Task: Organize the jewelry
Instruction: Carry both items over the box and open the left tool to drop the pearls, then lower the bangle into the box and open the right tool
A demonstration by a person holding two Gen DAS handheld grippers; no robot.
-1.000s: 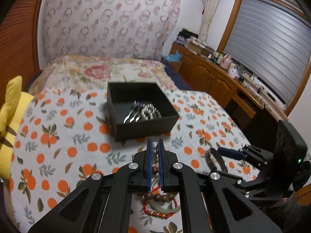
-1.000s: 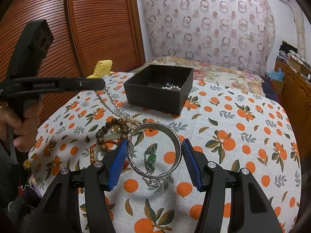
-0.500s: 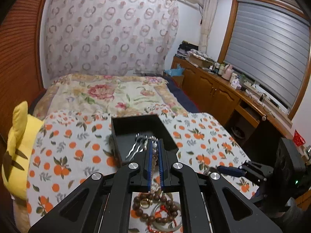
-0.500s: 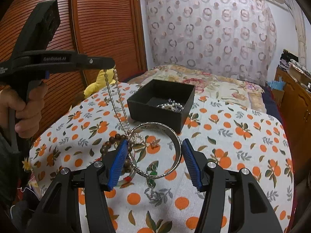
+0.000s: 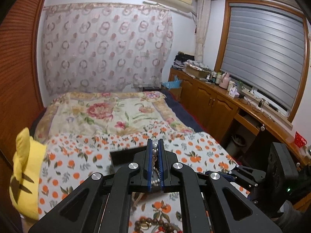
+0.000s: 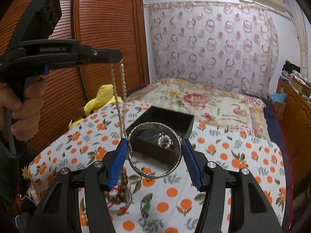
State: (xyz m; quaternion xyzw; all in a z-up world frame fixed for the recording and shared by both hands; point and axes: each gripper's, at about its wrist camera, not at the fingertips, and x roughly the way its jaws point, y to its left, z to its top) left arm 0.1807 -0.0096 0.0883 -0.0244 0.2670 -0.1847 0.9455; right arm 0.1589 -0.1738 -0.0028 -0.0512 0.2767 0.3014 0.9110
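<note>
Orange-printed bedding (image 6: 223, 176) covers the near end of a bed in a small bedroom, and it carries all the jewelry. Nearest, on the cloth, lie brown wooden beads (image 6: 118, 192) with a red cord. Just above them the right tool (image 6: 155, 156) pinches a silver bangle (image 6: 155, 151) across its width, one blue pad on each side, the ring lifted clear of the bedding. To its left, higher up, the left tool (image 5: 155, 165), gripped by a person's hand (image 6: 23, 108), is pressed together on a pearl necklace (image 6: 119, 101), whose doubled strand hangs down in a long loop that ends close to the bangle. Beyond both sits an open black box (image 6: 165, 124) already holding some silver pieces. Farther off are a floral blanket, a yellow plush toy and a patterned curtain.

The step looks like carrying both pieces to the box. To do it well, raise the necklace until its tail clears the box wall, keep the strand away from the bangle, and release each piece low inside.
</note>
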